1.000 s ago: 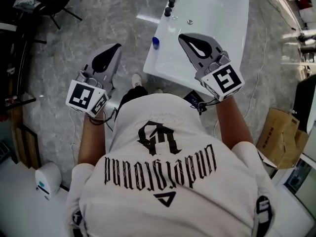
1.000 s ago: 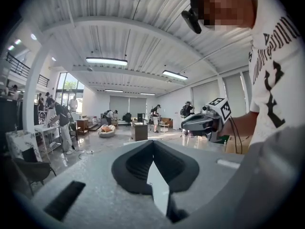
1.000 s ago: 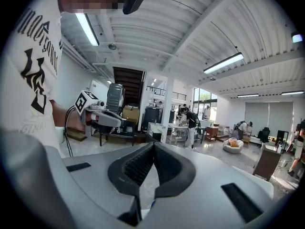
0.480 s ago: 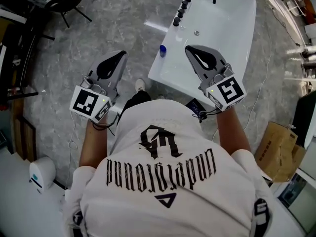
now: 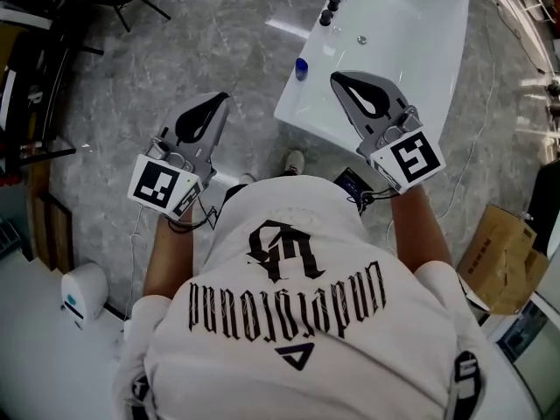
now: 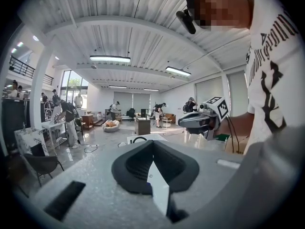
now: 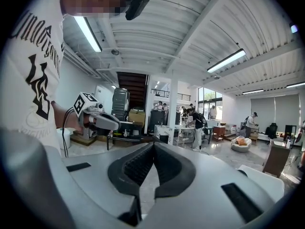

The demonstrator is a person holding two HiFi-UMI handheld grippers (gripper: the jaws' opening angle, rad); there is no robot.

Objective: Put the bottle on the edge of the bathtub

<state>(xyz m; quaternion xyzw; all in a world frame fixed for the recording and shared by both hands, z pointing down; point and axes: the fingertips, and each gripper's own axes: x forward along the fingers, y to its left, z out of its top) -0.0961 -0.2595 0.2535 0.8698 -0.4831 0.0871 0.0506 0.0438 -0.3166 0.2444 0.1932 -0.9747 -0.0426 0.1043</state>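
Bottle with a blue top stands on the left rim of the bathtub, near the black knobs, and nothing touches it. We hold both tongs closed and empty: the left tongs over the floor, the right tongs above the tub's near end. We judge the task as done.

Bathtub and bottle further right

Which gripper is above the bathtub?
The right gripper: it hangs over the white bathtub's near end, while the left gripper is over the grey floor.
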